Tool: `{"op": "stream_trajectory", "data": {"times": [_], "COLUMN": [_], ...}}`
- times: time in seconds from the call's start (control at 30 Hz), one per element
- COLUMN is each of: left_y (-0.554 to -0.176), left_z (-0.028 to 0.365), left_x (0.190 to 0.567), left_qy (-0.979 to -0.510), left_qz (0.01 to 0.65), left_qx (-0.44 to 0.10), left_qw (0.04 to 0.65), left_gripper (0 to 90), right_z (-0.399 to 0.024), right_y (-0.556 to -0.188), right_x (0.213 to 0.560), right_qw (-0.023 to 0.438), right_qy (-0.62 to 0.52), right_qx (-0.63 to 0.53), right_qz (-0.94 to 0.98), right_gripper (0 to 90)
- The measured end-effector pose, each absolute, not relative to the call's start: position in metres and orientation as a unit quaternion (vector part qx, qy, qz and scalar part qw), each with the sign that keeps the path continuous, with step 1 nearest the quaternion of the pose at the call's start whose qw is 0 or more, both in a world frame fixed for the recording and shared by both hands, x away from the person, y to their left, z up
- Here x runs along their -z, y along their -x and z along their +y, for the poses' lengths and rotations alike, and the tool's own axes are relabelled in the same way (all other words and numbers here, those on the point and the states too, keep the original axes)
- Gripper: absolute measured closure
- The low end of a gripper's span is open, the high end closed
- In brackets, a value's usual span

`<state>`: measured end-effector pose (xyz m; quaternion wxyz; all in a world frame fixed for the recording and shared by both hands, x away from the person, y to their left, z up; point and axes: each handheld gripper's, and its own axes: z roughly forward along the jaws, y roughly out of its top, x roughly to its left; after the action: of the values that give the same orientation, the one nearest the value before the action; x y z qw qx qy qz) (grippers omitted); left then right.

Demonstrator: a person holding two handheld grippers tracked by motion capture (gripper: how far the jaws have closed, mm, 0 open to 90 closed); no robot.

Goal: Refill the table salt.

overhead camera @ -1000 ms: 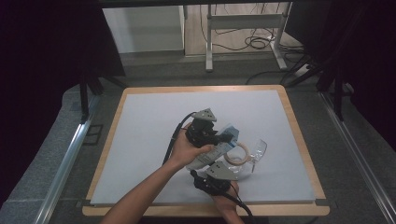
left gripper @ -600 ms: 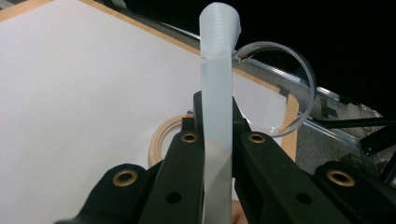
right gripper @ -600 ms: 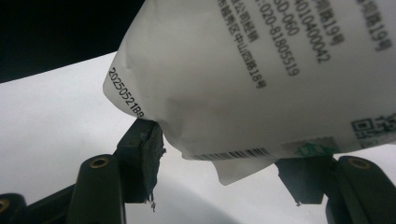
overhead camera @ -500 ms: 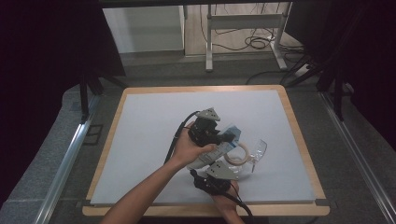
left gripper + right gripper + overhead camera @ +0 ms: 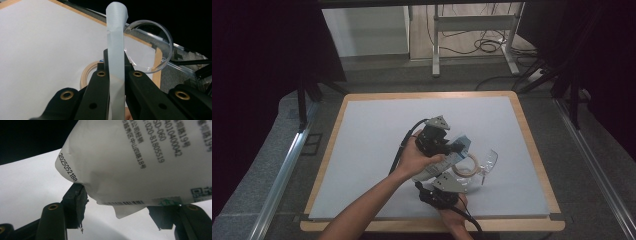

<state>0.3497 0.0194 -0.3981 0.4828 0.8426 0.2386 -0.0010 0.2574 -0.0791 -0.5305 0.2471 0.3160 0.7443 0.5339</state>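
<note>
- Gripping a flat edge of a pale packet [image 5: 115,45], the left gripper [image 5: 116,65] has its jaws pressed tight on the seam, which rises up the middle of the left gripper view.
- Lower centre of the high view shows both grippers close together over the white table [image 5: 372,130], the left gripper [image 5: 451,148] just above the right gripper [image 5: 451,177], with the packet [image 5: 439,166] between them.
- Seen from the right gripper view, the packet's white body [image 5: 140,162], printed with a date code and a barcode, fills the upper right; the right gripper [image 5: 117,203] has its jaws partly spread, one at each lower corner of the packet. Whether the pads press on it I cannot tell.
- A clear round dish [image 5: 156,47] sits right of the seam in the left gripper view, and a wooden ring [image 5: 86,75] lies on the table just left of the jaws.
- Both show in the high view just right of the grippers: ring [image 5: 465,166], dish [image 5: 484,162].
</note>
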Motion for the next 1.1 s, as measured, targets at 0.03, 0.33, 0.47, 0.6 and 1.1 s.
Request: {"op": "stream_trajectory", "data": {"times": [0.03,0.33,0.47,0.6,1.1], "left_y": [-0.3498,-0.3505,-0.3507,-0.3511,-0.3536], "left_z": [0.0194,0.0176,0.0170,0.0152,0.0108], "left_x": [0.3982,0.4000,0.3998,0.3986,0.3947], "left_qy": [-0.843,-0.848,-0.850,-0.853,-0.863], "left_qz": [0.238,0.237,0.234,0.232,0.229], "left_qx": [0.001,0.005,0.006,0.009,0.004], "left_qw": [0.482,0.475,0.472,0.468,0.450], "left_gripper": [90.0,90.0,90.0,90.0,90.0], "right_z": [-0.0789,-0.0774,-0.0769,-0.0762,-0.0717], "right_y": [-0.2573,-0.2558,-0.2559,-0.2553,-0.2583], "right_x": [0.5306,0.5316,0.5313,0.5308,0.5281], "right_qw": [0.248,0.244,0.248,0.250,0.259], "right_qy": [-0.316,-0.319,-0.316,-0.317,-0.318], "right_qx": [-0.533,-0.532,-0.531,-0.531,-0.528], "right_qz": [0.745,0.746,0.746,0.745,0.744], "right_gripper": [38.0,38.1,38.1,38.2,38.5]}}
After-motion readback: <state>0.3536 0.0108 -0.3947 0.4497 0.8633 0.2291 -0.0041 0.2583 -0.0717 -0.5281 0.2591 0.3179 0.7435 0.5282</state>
